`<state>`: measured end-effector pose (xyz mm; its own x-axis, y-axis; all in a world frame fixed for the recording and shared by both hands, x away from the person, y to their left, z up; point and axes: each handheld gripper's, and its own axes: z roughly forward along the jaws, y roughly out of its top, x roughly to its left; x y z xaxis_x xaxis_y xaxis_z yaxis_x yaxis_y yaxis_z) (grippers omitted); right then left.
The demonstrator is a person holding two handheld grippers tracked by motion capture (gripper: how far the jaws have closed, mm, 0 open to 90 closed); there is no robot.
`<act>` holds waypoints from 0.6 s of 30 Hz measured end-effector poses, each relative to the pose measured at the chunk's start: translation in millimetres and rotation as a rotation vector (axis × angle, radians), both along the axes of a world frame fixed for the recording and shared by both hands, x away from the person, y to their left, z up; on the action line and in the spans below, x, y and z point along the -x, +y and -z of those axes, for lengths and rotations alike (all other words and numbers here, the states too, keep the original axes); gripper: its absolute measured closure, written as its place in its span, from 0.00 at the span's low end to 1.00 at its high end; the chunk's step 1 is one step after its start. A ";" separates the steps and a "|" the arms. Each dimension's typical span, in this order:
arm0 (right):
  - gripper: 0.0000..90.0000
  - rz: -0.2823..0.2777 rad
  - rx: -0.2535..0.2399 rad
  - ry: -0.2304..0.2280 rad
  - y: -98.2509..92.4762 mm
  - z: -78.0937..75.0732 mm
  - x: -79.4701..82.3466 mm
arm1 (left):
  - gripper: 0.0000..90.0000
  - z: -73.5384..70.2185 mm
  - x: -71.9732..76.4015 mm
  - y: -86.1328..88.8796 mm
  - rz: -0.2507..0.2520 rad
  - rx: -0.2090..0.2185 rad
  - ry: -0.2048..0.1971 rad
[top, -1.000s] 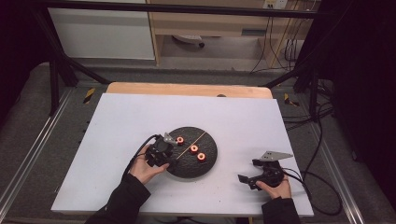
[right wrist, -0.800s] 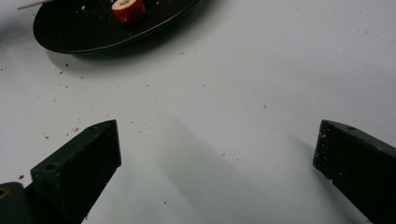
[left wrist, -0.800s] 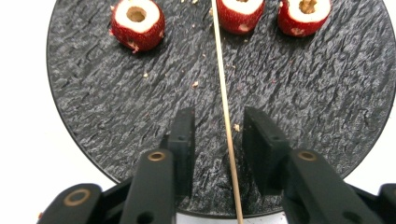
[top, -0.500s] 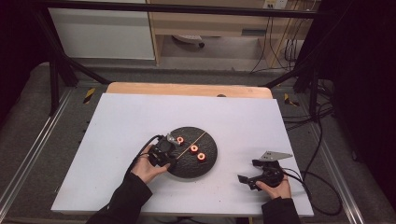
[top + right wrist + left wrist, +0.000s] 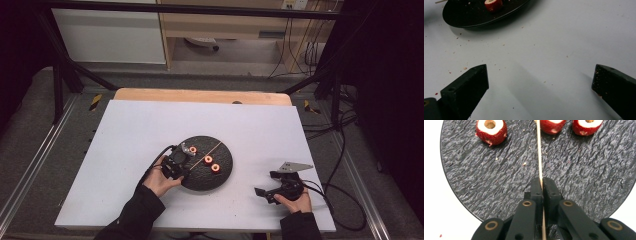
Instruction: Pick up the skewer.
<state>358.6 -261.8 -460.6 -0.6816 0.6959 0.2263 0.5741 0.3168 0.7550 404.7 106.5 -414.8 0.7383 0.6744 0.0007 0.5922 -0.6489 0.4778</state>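
- Right now the left gripper (image 5: 541,182) sits over the near-left edge of the black slate plate (image 5: 225,172), and its jaws have just been closing; they are pressed together on a thin wooden skewer (image 5: 539,150).
- In the left gripper view the skewer runs straight up from between the jaws across the rough dark plate, passing just beside one of the fruit pieces.
- From the high view the skewer lies slanted across the plate, its far end toward the plate's back-right rim.
- Three red hollowed fruit pieces (image 5: 209,159) rest on the plate: one near the left gripper's tip, two close together at the middle.
- In the left gripper view one piece (image 5: 491,131) lies apart to the left of the skewer, with the other two at the top edge, cut off by the frame.
- The right gripper (image 5: 267,192) rests low over the white table (image 5: 125,130), well apart from the plate, on the person's right.
- Its jaws are spread wide, with bare table and a few crumbs between them.
- The plate's rim and one fruit piece sit far off in the right gripper view's upper left.
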 end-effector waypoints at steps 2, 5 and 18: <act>0.02 -0.001 0.000 -0.001 0.0 0.1 0.0 | 0.97 -0.1 0.5 -0.3 -0.002 0.002 0.000; 0.02 0.000 0.000 -0.002 0.0 0.0 0.0 | 0.98 -0.2 1.3 -0.1 -0.010 0.004 -0.006; 0.01 0.005 -0.003 -0.007 -0.1 -0.2 0.0 | 0.98 -8.5 11.5 15.0 -0.027 0.084 -0.056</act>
